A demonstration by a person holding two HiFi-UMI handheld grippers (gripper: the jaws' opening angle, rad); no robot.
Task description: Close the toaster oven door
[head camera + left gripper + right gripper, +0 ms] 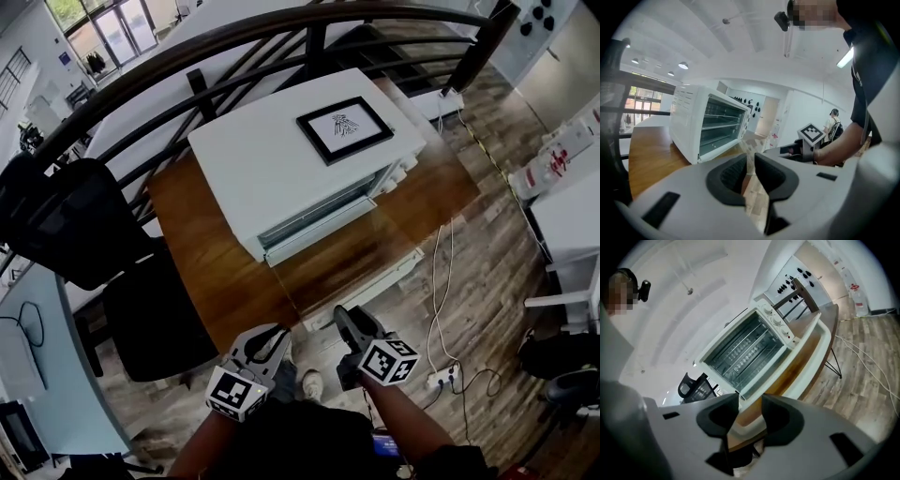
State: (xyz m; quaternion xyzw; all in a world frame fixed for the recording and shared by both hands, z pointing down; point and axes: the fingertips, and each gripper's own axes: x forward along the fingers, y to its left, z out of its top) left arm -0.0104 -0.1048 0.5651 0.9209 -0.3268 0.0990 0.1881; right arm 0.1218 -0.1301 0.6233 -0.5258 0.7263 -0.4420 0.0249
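A white toaster oven (300, 159) stands on a wooden table (202, 253). Its glass door (361, 258) is folded down flat toward me, and the racks inside show in the right gripper view (745, 350). My right gripper (347, 317) hovers at the door's white front edge (806, 359); its jaws (750, 411) stand apart and the pads press on nothing. My left gripper (272, 336) is off the table's front left. Its jaws (749, 164) show only a narrow slit with nothing in it, pointing past the oven (710, 124).
A framed black-and-white marker (344, 127) lies on the oven's top. Black office chairs (66, 225) crowd the table's left side. A dark railing (234, 37) runs behind. A power strip and cables (441, 375) lie on the wood floor to the right.
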